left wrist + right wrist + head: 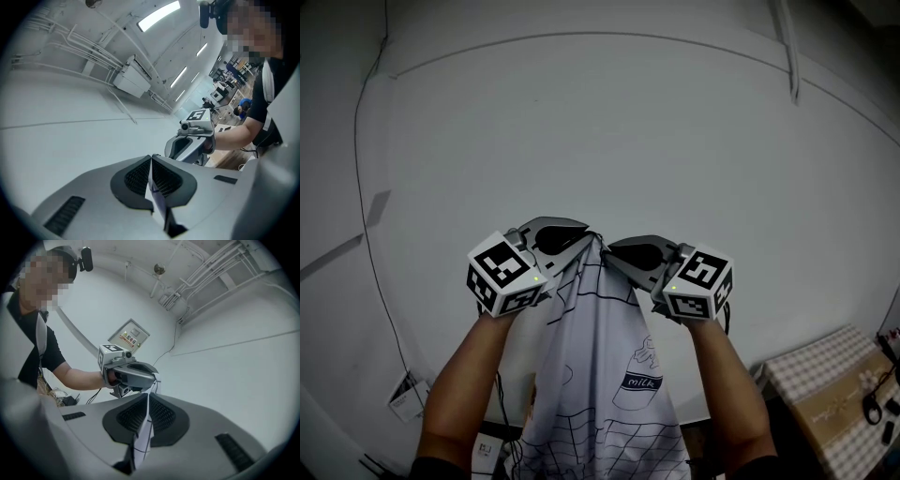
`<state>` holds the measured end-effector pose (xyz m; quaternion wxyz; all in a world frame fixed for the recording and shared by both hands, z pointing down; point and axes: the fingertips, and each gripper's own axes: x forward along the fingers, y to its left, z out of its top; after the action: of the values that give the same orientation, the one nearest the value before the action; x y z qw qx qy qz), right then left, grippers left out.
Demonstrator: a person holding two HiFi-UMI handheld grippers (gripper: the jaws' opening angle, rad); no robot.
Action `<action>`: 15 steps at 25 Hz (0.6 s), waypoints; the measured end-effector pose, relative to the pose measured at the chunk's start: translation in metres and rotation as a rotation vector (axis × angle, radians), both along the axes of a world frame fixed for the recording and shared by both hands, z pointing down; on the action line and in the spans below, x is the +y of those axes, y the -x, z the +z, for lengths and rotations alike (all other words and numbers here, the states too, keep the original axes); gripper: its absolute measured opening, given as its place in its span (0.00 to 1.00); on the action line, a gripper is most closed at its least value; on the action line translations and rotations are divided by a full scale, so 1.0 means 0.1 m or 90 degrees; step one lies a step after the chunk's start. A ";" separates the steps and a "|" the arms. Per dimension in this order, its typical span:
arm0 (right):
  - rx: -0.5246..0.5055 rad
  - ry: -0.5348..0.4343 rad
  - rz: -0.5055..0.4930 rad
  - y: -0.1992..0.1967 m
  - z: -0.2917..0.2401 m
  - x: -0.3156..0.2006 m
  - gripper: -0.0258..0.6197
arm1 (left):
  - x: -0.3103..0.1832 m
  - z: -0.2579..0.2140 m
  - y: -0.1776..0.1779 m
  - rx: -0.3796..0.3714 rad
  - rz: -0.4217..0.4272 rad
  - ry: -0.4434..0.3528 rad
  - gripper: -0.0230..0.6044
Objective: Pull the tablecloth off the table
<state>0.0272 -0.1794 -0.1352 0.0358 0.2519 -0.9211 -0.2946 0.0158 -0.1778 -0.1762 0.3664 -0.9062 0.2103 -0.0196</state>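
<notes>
Both grippers, left gripper [574,246] and right gripper [617,253], are pinching the tablecloth [605,394] (milk-carton print) side by side, letting it hang near the wall [609,131].

The left claw [587,241] and the right claw [612,251] have smooth grey moulded shells with slotted vents; their pads [137,179] are black with a fine ribbed mesh; each bears a white cube printed with black square markers, the left cube [504,274] and the right cube [701,281], with a small green light [534,278] at one corner; the person wears a black short sleeve [50,351], a pale strap [41,336] down the chest and a black head camera [86,258].
</notes>
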 end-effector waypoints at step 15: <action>0.046 -0.075 0.016 0.08 -0.24 0.27 0.08 | 0.21 -0.21 0.00 0.029 -0.005 -0.006 0.06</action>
<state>0.0194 -0.1526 -0.1593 0.0581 0.2542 -0.8971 -0.3566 0.0155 -0.1569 -0.1973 0.3660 -0.9036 0.2224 0.0003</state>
